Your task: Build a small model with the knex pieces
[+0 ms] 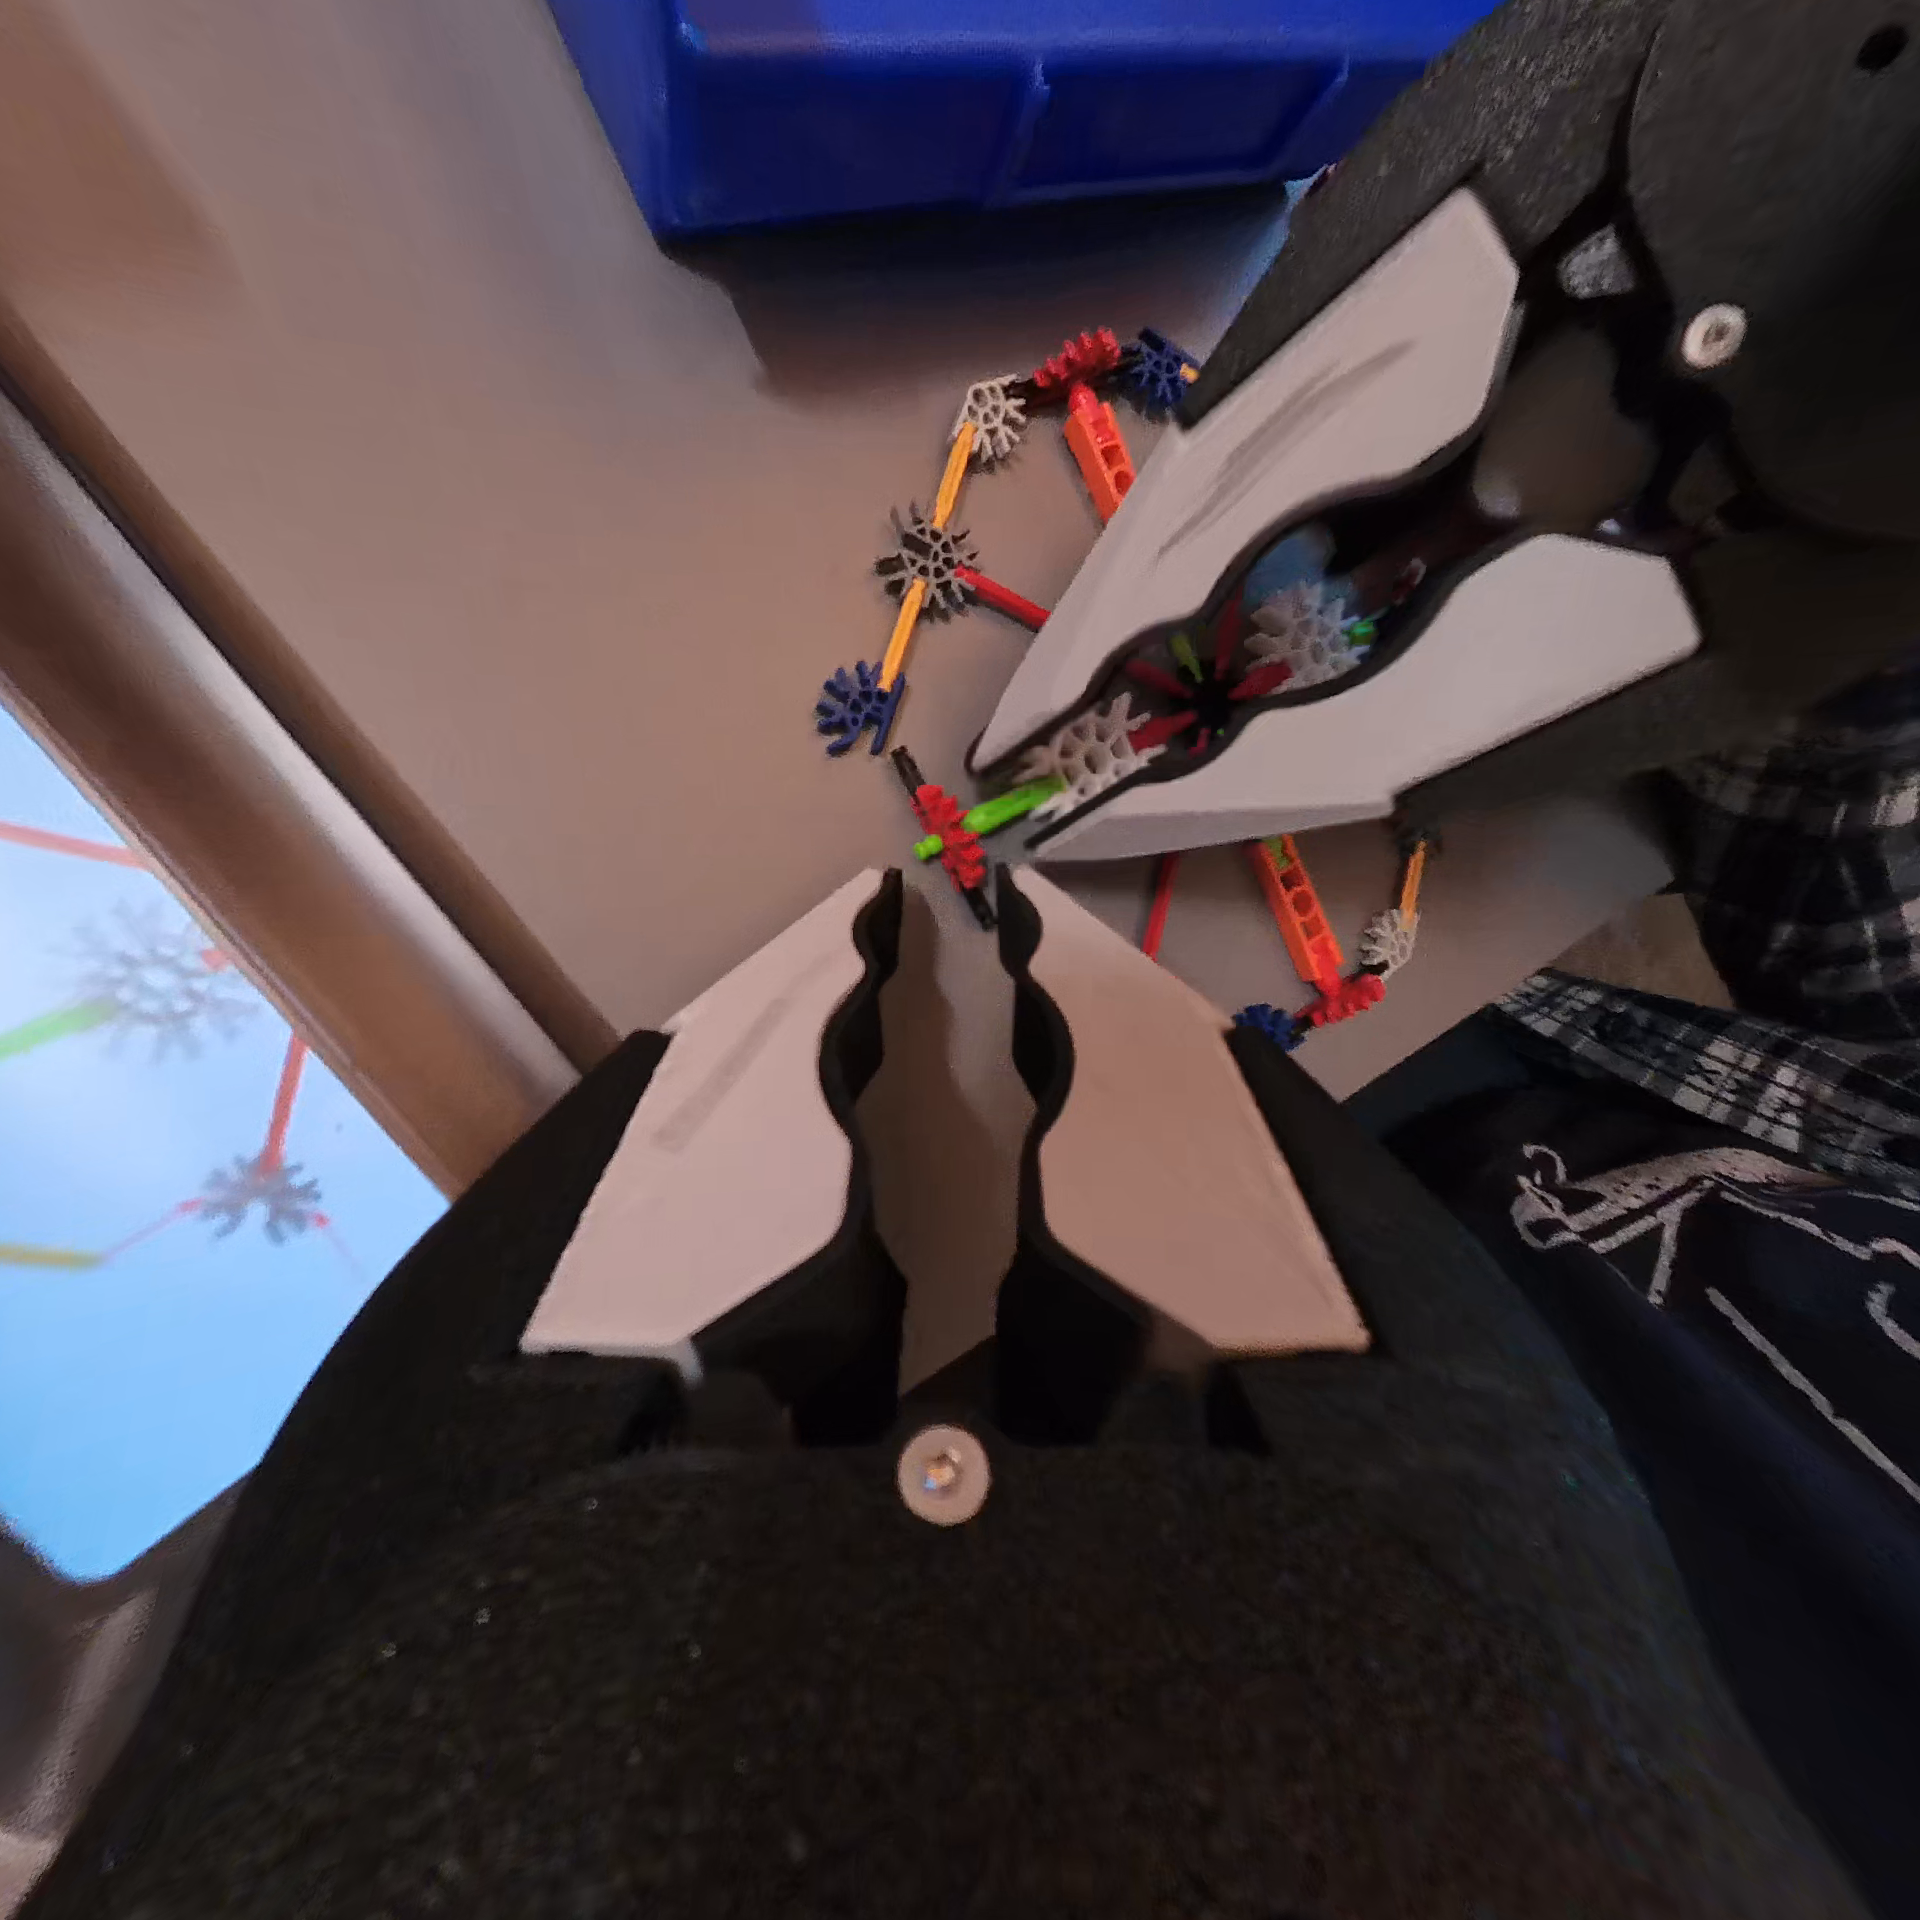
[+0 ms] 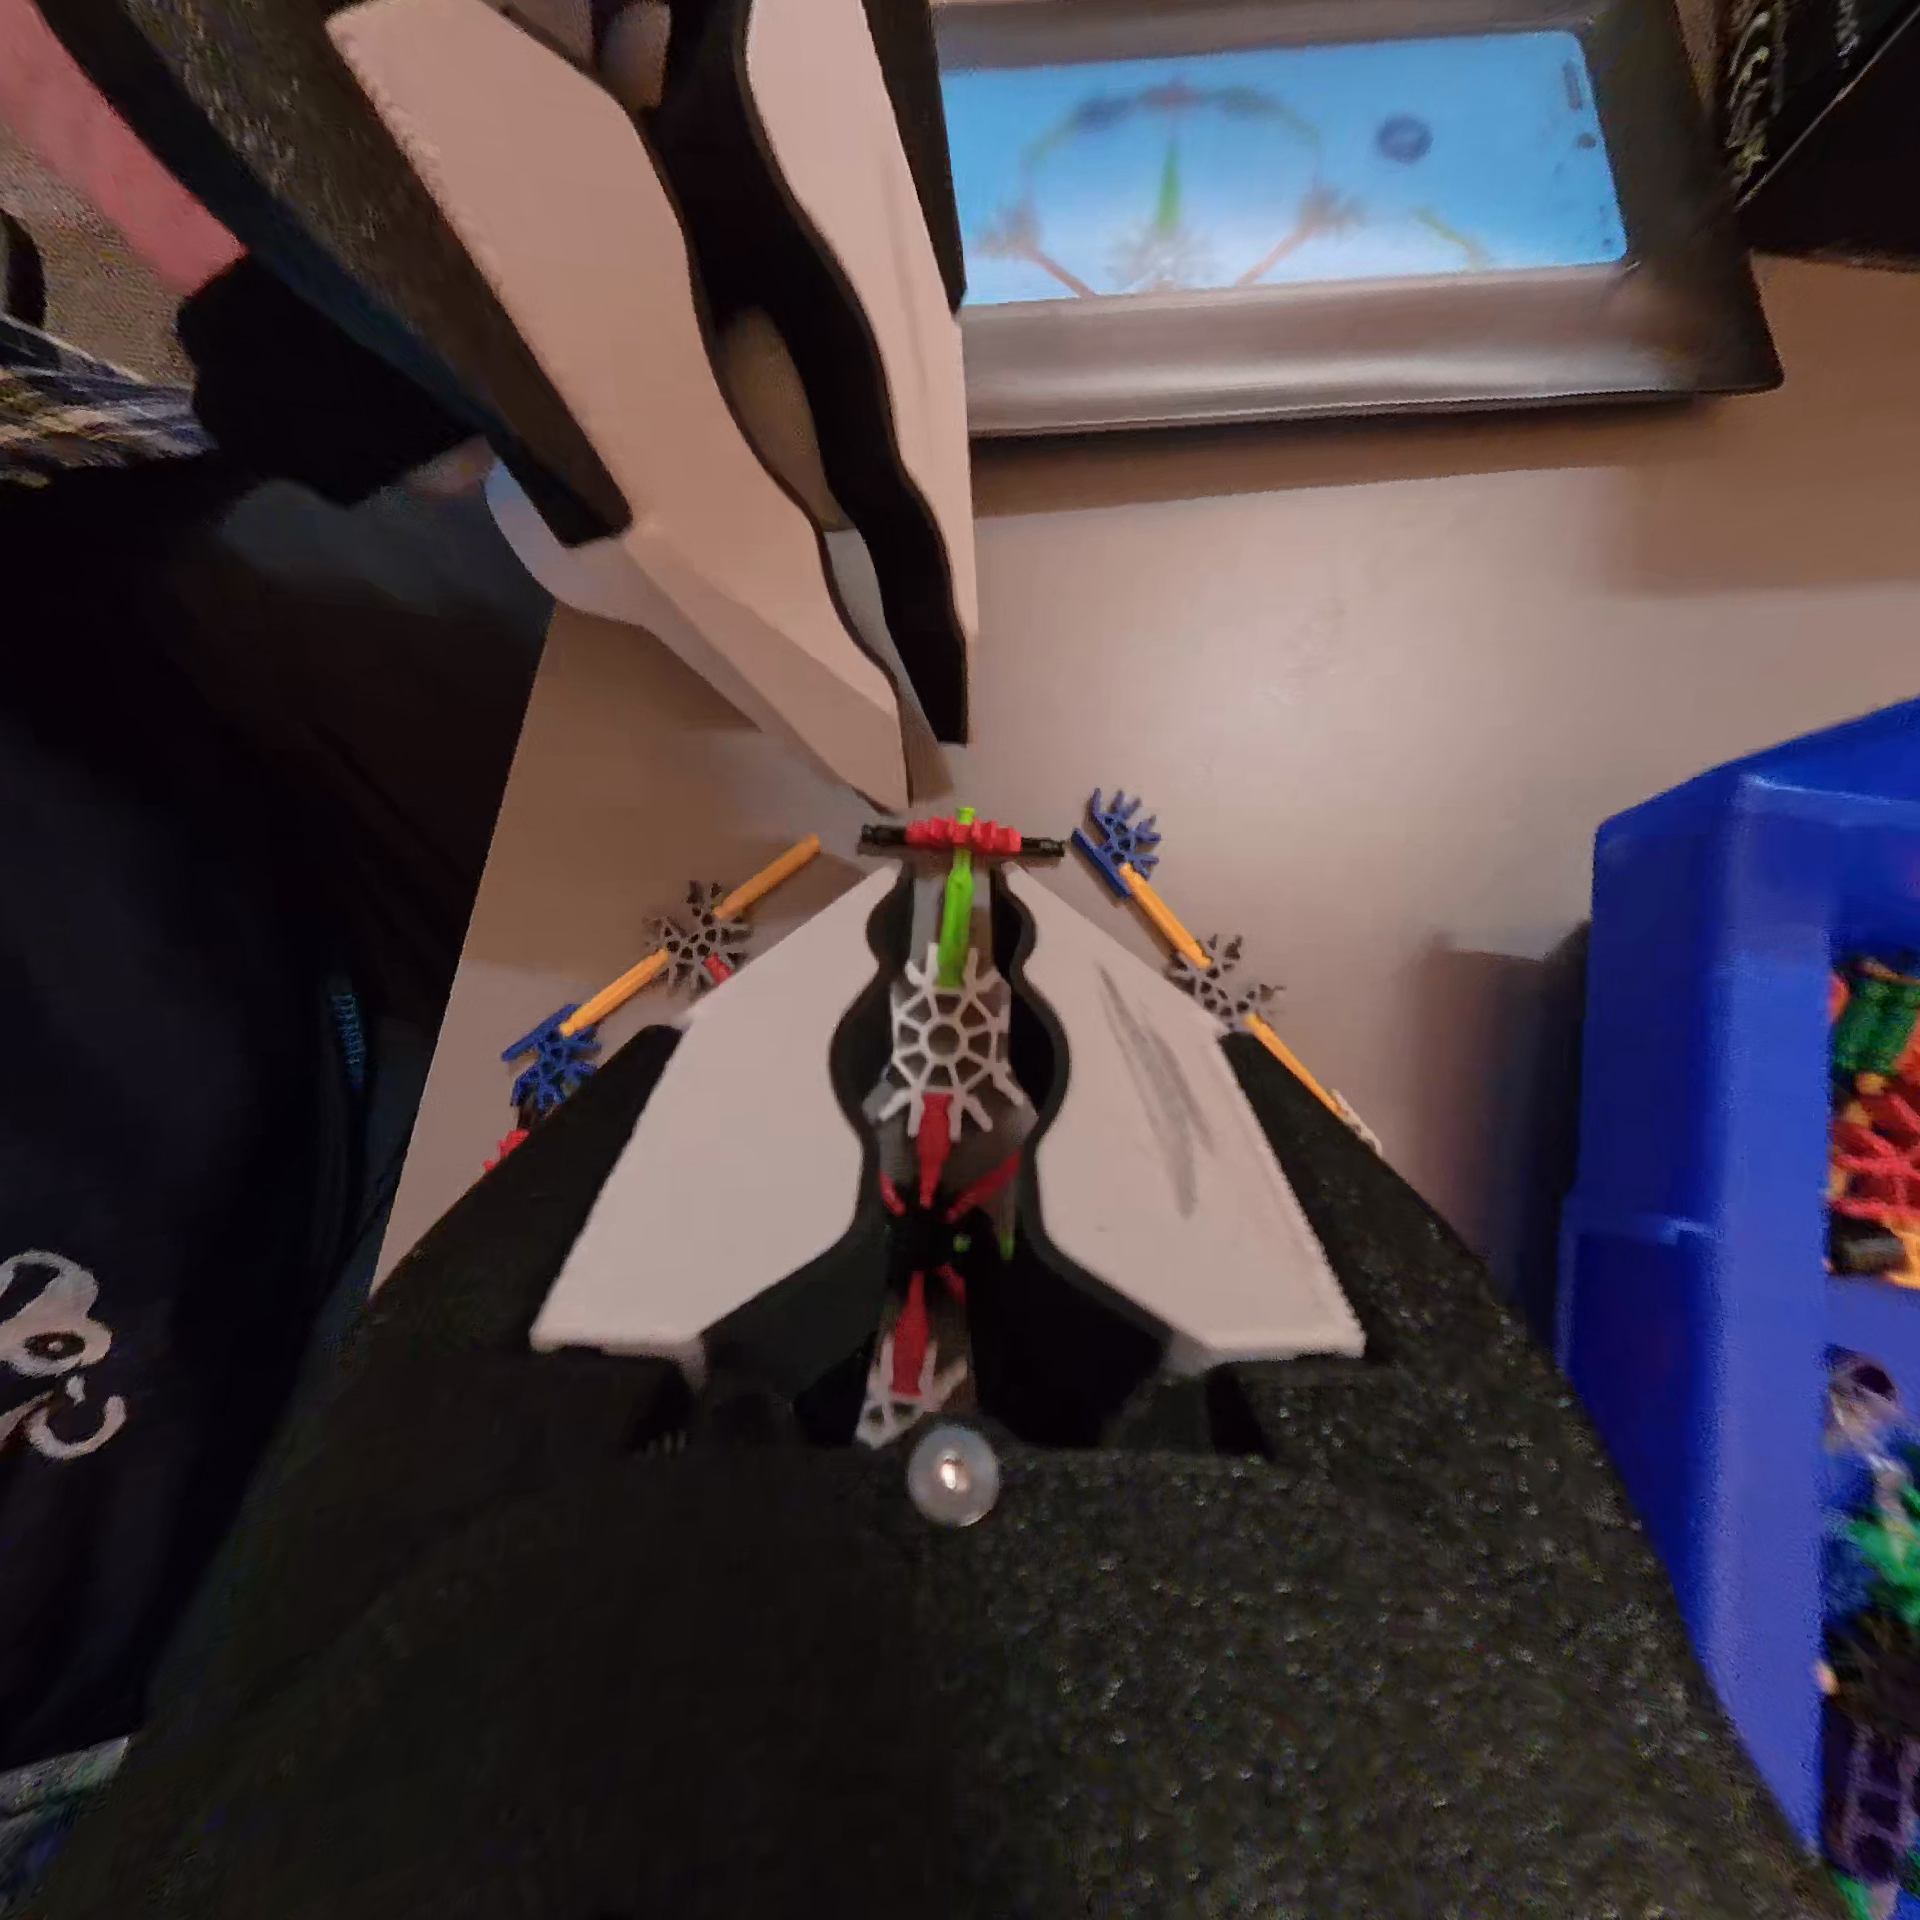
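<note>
**Grey worktop, toy wheel held between two pairs of tongs**

Grey worktop (image 1: 520,468) fills the scene. A blue bin (image 2: 1714,1143) of mixed plastic pieces stands on the right, and a lit screen (image 2: 1278,177) showing a drawing of rods and connectors lies at the far edge. A person's dark top and checked sleeve (image 1: 1818,831) show at the near side.

Your right tongs (image 2: 948,878) are clenched on the toy wheel (image 1: 935,561). This is a ring of yellow rods with blue and grey snowflake connectors, and red spokes run in to a dark hub. The white connector (image 2: 948,1039) and the spokes behind it sit between the two fingers. The wheel's rim spreads out on both sides of the tongs, over the worktop. I cannot tell whether the wheel rests on the worktop or is lifted off it.

A green rod (image 2: 956,914) runs forward from the white connector, out past the fingertips. At its far end it passes through a red gear (image 2: 961,834), which sits on a short black rod (image 2: 1039,847) lying crosswise.

Your left tongs (image 1: 943,894) are released, with a clear gap between the fingers and nothing in it. Their tips are just beside the red gear. The right-hand fingertip is at or very near the end of the black rod, but the pictures are too blurred to show whether they touch. Seen from the right wrist, these tongs point down at the gear from above and to the left.
</note>
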`<state>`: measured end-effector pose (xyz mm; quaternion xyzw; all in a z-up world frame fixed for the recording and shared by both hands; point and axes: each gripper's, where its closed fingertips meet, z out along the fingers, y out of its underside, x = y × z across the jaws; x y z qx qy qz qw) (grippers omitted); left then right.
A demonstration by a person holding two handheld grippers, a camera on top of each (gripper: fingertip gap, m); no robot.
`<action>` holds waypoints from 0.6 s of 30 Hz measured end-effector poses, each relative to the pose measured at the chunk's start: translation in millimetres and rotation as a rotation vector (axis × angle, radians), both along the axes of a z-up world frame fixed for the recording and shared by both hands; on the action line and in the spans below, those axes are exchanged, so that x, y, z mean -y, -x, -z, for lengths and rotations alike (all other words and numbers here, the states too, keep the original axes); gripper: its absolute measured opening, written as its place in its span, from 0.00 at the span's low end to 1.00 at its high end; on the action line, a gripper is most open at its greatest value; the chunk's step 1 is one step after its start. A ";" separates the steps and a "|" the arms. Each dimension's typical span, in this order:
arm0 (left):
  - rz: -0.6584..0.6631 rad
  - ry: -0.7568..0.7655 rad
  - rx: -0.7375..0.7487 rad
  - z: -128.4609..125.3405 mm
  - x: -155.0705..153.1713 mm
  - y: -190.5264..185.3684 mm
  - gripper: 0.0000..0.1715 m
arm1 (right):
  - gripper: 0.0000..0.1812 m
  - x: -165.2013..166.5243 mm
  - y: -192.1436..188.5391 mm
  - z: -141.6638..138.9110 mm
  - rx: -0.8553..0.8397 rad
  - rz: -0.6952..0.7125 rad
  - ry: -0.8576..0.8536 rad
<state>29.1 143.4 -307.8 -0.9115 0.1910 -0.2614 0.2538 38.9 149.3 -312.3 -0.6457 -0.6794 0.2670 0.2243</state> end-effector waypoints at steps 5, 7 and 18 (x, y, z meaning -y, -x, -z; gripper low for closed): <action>0.062 -0.075 -0.039 -10.5 -5.0 10.8 0.09 | 0.10 -21.9 -24.8 -42.9 -0.103 0.103 -0.007; 0.120 -0.108 -0.062 -12.8 -6.3 13.2 0.10 | 0.10 -33.2 -42.1 -70.6 -0.188 0.179 0.004; 0.397 -0.188 -0.136 -7.4 -9.2 12.1 0.08 | 0.10 -38.7 -128.2 -70.8 -0.116 0.435 -0.003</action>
